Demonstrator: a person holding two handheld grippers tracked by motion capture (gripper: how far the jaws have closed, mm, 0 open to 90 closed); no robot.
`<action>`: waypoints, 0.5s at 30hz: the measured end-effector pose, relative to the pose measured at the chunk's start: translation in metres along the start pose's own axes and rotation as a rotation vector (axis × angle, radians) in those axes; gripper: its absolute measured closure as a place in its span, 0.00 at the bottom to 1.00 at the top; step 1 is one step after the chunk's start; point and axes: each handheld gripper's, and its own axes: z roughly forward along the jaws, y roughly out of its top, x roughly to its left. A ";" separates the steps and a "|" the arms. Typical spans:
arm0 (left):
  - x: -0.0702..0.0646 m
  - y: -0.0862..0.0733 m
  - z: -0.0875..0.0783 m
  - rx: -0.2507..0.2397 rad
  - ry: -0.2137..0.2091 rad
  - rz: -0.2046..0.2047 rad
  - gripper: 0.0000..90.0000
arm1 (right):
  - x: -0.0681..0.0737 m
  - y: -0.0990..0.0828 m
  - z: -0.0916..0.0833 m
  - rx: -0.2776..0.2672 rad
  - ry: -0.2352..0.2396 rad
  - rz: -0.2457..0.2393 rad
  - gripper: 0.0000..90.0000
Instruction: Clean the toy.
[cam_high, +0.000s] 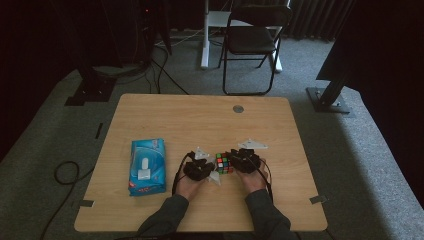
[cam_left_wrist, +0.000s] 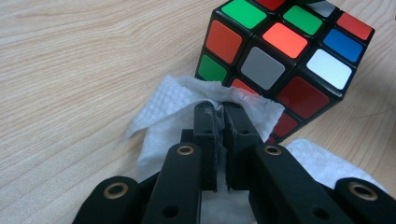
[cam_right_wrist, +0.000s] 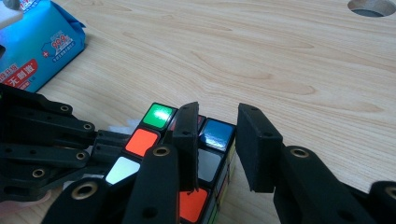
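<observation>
cube (cam_left_wrist: 280, 60): mid-tabletop, between both grippers
left gripper (cam_left_wrist: 220, 112): jaws clamped on white wipe (cam_left_wrist: 168, 112); rub it flat along the cube's side
right gripper (cam_right_wrist: 219, 140): jaws clamped on cube; brace firmly so it cannot slide

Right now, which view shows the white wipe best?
The left gripper view: the white wipe is pinched in the left gripper, pressed against the cube. The high view gives a small white scrap; the right gripper view just a sliver.
</observation>
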 end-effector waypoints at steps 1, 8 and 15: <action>0.000 0.000 0.000 -0.001 -0.005 -0.004 0.94 | 0.000 0.000 0.000 0.000 0.000 0.000 0.78; -0.002 0.001 -0.018 -0.059 -0.045 -0.021 0.94 | -0.001 0.000 0.000 0.000 0.004 0.003 0.77; -0.012 0.006 -0.032 -0.102 -0.093 -0.003 0.94 | -0.001 0.000 0.000 -0.001 0.003 0.002 0.78</action>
